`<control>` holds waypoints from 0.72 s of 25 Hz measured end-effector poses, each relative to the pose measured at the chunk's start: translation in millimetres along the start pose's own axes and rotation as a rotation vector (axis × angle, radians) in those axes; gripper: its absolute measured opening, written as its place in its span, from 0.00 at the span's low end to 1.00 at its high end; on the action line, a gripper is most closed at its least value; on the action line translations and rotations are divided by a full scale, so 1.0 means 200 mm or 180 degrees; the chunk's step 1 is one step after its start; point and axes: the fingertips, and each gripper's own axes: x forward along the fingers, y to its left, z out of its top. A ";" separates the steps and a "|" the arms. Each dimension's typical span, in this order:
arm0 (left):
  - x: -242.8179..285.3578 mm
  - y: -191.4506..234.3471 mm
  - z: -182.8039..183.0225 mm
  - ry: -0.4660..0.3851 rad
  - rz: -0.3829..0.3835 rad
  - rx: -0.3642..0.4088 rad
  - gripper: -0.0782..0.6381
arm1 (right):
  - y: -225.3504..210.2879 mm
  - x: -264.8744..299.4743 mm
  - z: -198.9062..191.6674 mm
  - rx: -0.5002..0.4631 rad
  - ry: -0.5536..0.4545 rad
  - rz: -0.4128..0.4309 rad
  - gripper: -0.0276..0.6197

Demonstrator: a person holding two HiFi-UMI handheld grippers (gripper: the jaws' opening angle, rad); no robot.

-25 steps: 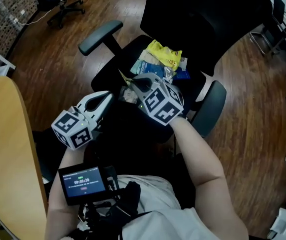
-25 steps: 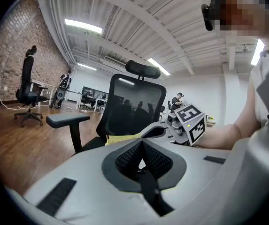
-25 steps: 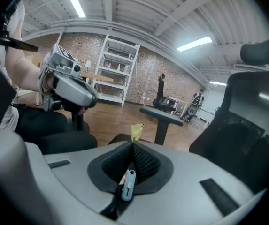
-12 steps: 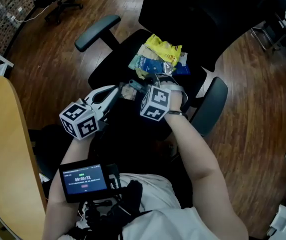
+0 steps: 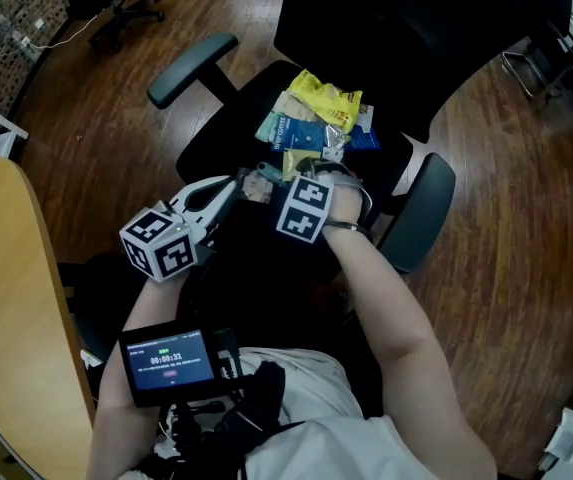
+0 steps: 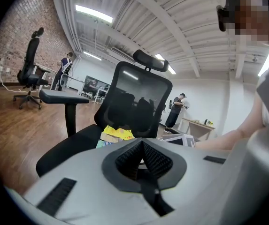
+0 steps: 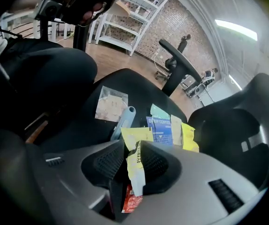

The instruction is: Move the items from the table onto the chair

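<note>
Head view: the right gripper (image 5: 296, 173) hangs over the black office chair's seat (image 5: 228, 136), just short of the heap of coloured snack packets (image 5: 318, 118). The left gripper (image 5: 228, 186) is at its left.

Left gripper view: fingers (image 6: 127, 158) pressed together, empty.

Right gripper view: jaws opening, with a thin yellow paper sachet (image 7: 135, 165) loose between them. It should drop clear before the gripper withdraws.

Packets (image 5: 318, 111) piled on chair seat (image 5: 218, 136) near backrest (image 5: 386, 28); pouch (image 7: 111, 104) and tube (image 7: 125, 118) laid before them, toward front edge. Table (image 5: 6, 298) located left of chair.
</note>
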 end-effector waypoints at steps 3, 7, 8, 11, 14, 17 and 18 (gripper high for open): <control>0.00 0.00 0.00 -0.0001 -0.0004 -0.0002 0.12 | 0.00 -0.01 0.00 0.0131 -0.0063 0.0060 0.25; 0.00 0.00 0.00 -0.0001 -0.0006 0.0014 0.12 | 0.04 -0.04 0.02 0.0277 -0.0145 0.0248 0.29; 0.00 0.00 0.00 -0.0005 -0.0003 0.0021 0.12 | 0.05 -0.05 0.03 0.0287 -0.0160 0.0281 0.29; -0.01 0.01 0.01 -0.0022 0.0030 0.0059 0.12 | 0.03 -0.10 0.08 0.0344 -0.0309 0.0273 0.29; -0.03 0.00 0.04 -0.0063 0.0082 0.0152 0.12 | 0.00 -0.21 0.18 0.0554 -0.0689 0.0314 0.29; -0.09 0.02 0.12 -0.0172 0.0204 0.0254 0.12 | -0.06 -0.38 0.40 0.0849 -0.1417 0.0429 0.24; -0.12 0.03 0.15 -0.0208 0.0247 0.0284 0.12 | -0.08 -0.45 0.49 0.0941 -0.1710 0.0461 0.13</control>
